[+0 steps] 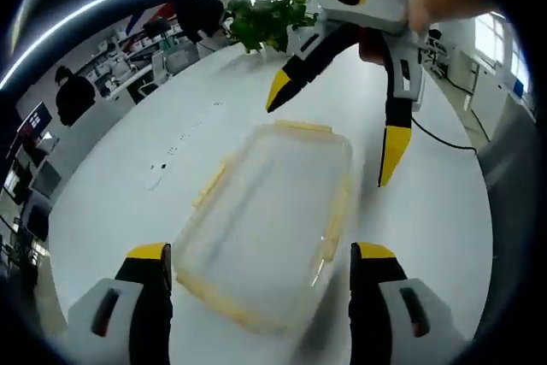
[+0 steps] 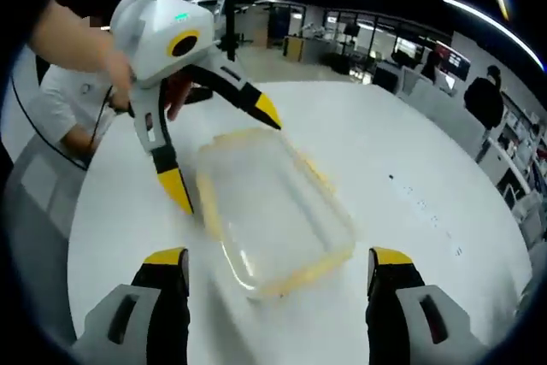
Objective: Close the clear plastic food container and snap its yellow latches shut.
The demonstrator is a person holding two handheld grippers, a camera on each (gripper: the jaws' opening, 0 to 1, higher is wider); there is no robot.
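Both grippers released, flanking the clear rectangular plastic food container (image 1: pixel 269 220) with yellow latches (image 1: pixel 333 215).
The left gripper (image 1: pixel 261 267) and right gripper (image 2: pixel 278 271) should brace opposite ends; blur hides whether the lid has seated.

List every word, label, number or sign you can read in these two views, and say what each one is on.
None can be read.
The clear container and its yellow latches show no print.
Small dark marks on the white table: too small and blurred to read.
Monitors along the far wall: their screens are too blurred to read.
Both grippers, left and right, bear no legible label.
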